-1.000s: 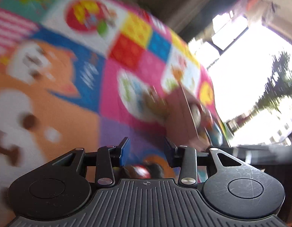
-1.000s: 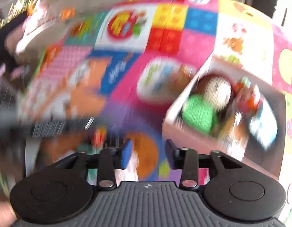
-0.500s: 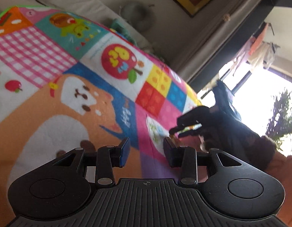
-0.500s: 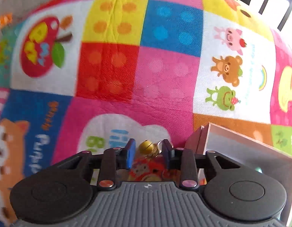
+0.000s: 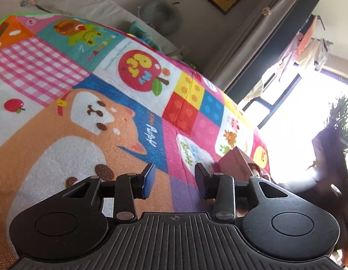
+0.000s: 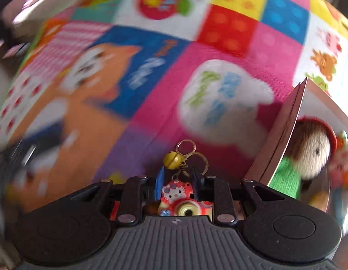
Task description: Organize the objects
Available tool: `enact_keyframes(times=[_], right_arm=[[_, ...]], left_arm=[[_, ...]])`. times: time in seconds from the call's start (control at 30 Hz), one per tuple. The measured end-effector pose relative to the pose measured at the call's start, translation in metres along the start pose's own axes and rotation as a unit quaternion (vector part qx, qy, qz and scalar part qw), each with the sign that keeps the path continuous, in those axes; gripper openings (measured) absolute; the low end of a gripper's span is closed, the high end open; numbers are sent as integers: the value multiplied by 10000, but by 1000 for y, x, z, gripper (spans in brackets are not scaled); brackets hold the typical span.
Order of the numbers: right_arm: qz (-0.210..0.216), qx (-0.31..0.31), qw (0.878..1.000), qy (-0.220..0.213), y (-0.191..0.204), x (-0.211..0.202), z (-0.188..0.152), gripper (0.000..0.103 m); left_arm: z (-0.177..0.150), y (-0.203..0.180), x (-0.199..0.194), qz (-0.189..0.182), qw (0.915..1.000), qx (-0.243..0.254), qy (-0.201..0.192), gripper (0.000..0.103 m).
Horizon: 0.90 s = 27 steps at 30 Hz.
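A: Left wrist view, report.

B: My left gripper (image 5: 174, 181) hangs over the play mat (image 5: 83, 121), jaws part open with nothing between them. The pink box (image 5: 235, 163) sits on the mat to the far right of it.

A: Right wrist view?

B: My right gripper (image 6: 177, 183) points steeply down, jaws closing on the toy keychain (image 6: 177, 194); its bell (image 6: 171, 160) and ring stick out beyond the tips. The open box (image 6: 284, 139) is just right, a knitted doll (image 6: 309, 153) inside.

A: Procedure?

B: I judge: confirm a firm pinch, lift clear of the near wall, then release above a free spot beside the doll.
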State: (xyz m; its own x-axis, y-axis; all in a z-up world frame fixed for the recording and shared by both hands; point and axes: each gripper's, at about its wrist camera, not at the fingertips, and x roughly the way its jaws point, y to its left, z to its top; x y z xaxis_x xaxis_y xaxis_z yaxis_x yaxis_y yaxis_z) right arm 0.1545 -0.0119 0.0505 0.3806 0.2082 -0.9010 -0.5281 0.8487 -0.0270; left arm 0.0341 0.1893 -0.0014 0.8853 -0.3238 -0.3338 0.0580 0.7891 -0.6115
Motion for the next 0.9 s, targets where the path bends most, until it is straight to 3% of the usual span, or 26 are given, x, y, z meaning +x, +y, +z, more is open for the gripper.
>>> enact_keyframes(times=[0.13, 0.27, 0.33, 0.47, 0.67, 0.77, 0.9], right_arm=[[60, -374, 9990, -245, 15, -27, -60, 25], [-383, -608, 9952, -664, 12, -43, -109, 26], [-743, -782, 9903, -874, 5, -51, -130, 27], [-1196, -554, 9842, -1181, -21, -62, -157, 45], [-815, 518, 9790, -1797, -59, -94, -186, 68], [-670, 630, 9721, -2158, -64, -115, -205, 76], [-502, 461, 9669, -2457, -59, -136, -226, 81]], left_arm=[[3, -6, -9, 175, 9997, 117, -79, 42], [-3, -32, -37, 13, 9968, 773, 186, 42], [-14, -51, -52, -58, 9885, 1410, 545, 42], [-45, -81, -75, -21, 9623, 2360, 1353, 42], [-75, -98, -78, 508, 9350, 2824, 2085, 44], [-81, -107, -71, 423, 9354, 2781, 2142, 45], [-93, -125, -50, 582, 9313, 2828, 2221, 48]])
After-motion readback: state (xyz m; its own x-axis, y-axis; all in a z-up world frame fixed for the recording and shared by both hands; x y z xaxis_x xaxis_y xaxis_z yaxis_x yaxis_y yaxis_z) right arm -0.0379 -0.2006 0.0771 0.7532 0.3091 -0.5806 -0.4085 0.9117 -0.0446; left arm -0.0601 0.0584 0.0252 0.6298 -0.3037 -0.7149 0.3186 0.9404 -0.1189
